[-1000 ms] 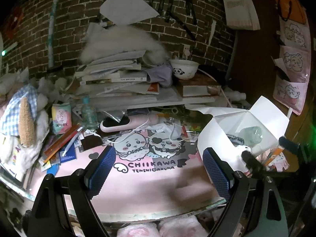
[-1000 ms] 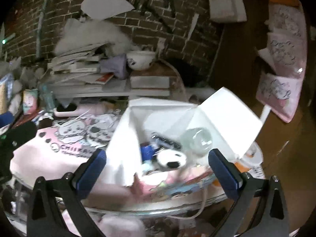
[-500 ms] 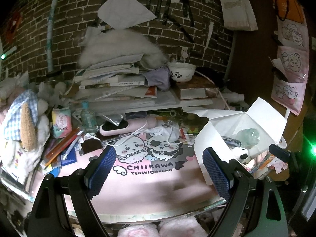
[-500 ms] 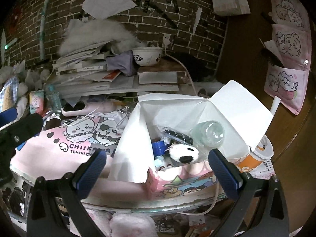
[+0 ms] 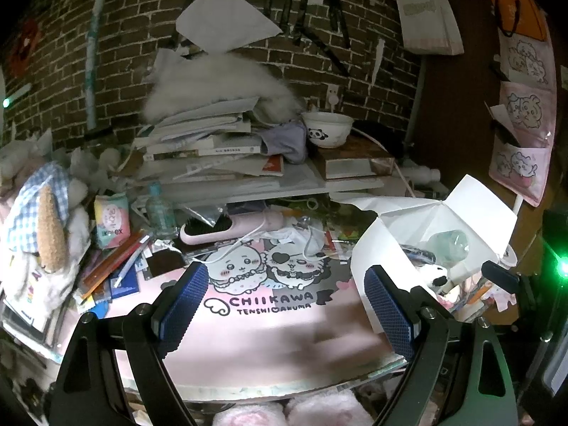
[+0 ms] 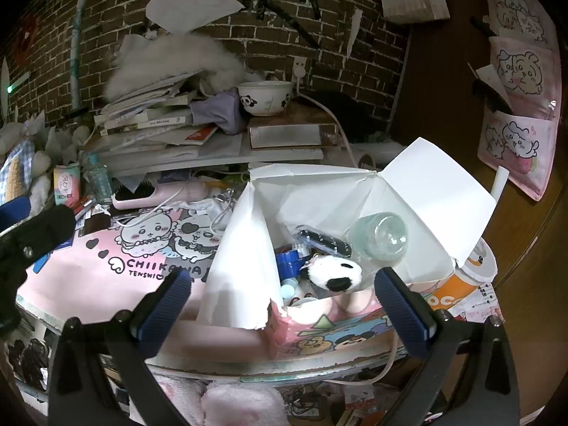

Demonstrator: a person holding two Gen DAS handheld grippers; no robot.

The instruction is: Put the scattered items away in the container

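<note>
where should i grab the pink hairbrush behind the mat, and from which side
Take the pink hairbrush by its smooth handle, the right half toward the box, not the dark bristle head at its left end. It lies flat and lengthwise across the desk, so come down from above with the jaws straddling the handle's narrow width. A white cable crosses near it; stay clear.

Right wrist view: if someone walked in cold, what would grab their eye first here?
Probably the open white box at the desk's right end, flaps up, with a panda plush and a clear bottle lying inside among other bits. Next, the pink Chiikawa desk mat to its left, bare at the front. Behind, a leaning pile of books topped by white fluff, beside a panda bowl.
</note>
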